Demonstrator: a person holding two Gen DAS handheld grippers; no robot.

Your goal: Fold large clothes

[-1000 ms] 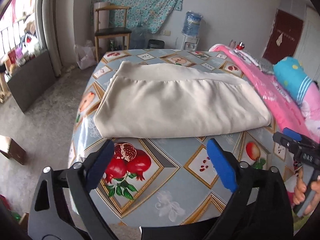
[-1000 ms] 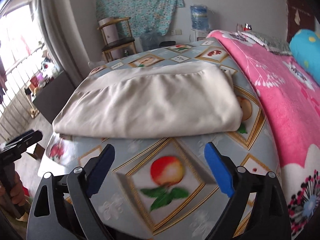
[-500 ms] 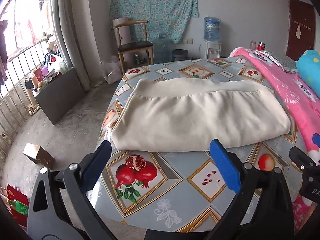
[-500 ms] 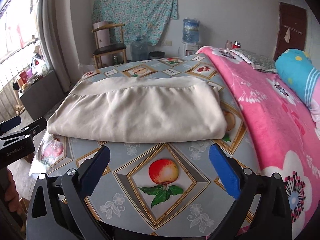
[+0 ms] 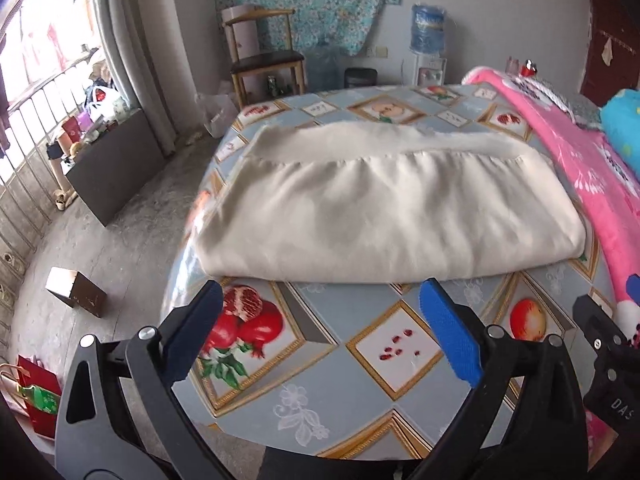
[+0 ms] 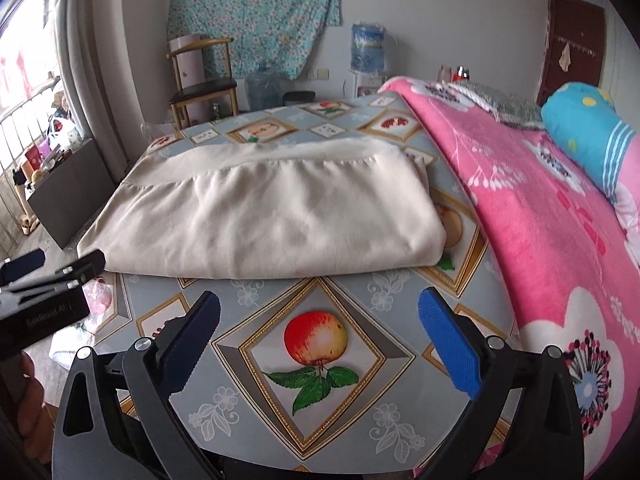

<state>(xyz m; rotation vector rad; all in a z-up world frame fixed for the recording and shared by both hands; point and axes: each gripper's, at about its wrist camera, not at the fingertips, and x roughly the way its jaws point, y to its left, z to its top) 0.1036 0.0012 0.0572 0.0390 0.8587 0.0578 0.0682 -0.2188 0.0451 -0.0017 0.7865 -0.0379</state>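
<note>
- Cream garment (image 5: 384, 208) lies folded into a wide, flat rectangle on the table (image 5: 320, 360), across its middle; its near folded edge runs left to right just beyond both tools, its banded edge lies on the far side.
- Left gripper (image 5: 320, 332): jaws spread wide, nothing between them; it hovers over the bare fruit-patterned cloth near the garment's near-left corner, not touching it.
- Right gripper (image 6: 320, 332): jaws at full spread, empty, above the apple print just short of the near edge, towards the right end.
- Pink blanket (image 6: 540, 220) covers the right side of the table — close beside the garment's right end, with a narrow strip of cloth showing between.
- Judged step: between folds, the piece released and lying settled.
- Judged next move: if a further fold is wanted, each tool needs to come down on one end of the long shape and pinch all layers together — a partial pinch would let the lower layers slide and open the stack.
</note>
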